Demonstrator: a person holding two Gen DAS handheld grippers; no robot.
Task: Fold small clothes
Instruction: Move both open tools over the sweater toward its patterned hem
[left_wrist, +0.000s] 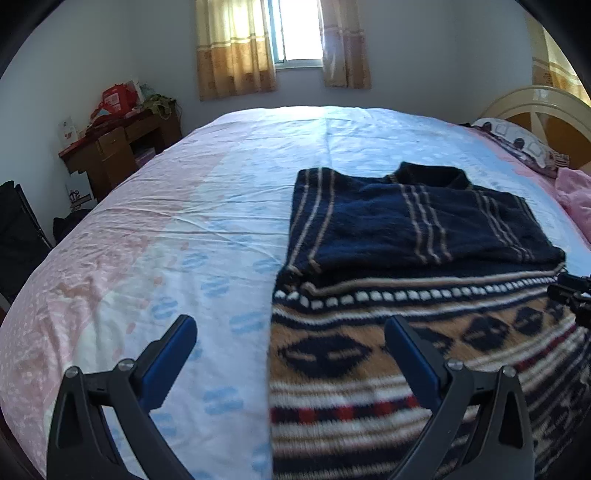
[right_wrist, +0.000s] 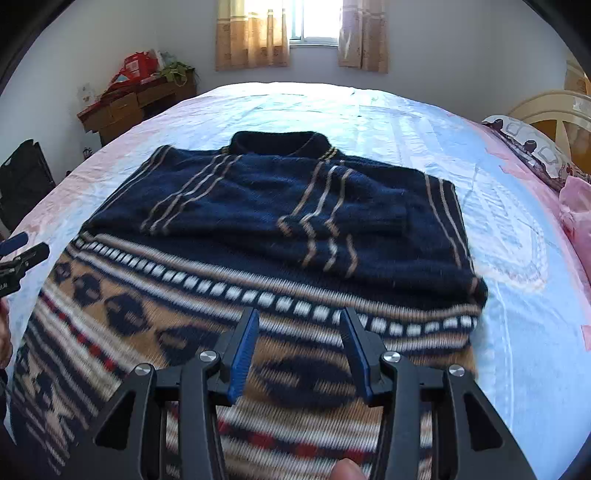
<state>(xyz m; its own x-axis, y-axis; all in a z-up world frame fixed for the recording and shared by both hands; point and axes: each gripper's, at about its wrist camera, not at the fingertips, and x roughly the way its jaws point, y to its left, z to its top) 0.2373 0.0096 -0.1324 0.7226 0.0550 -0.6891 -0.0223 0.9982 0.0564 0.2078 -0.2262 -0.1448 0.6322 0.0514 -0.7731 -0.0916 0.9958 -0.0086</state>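
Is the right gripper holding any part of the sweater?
No. The right gripper has its fingers apart above the sweater, with no fabric pinched between them.

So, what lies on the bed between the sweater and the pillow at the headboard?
Only bare bedsheet lies there, as the right wrist view shows. The sweater ends well short of the pillow; nothing else lies on that stretch.

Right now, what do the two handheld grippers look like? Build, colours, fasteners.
Both match. The left gripper and right gripper have matte black angular frames with triangular cut-outs, round silver fasteners at the pivots, and two black fingers lined with blue ribbed pads. No cables show. No sleeve shows in either view. Faint white lettering on the left gripper, seen from the right wrist, is unreadable.
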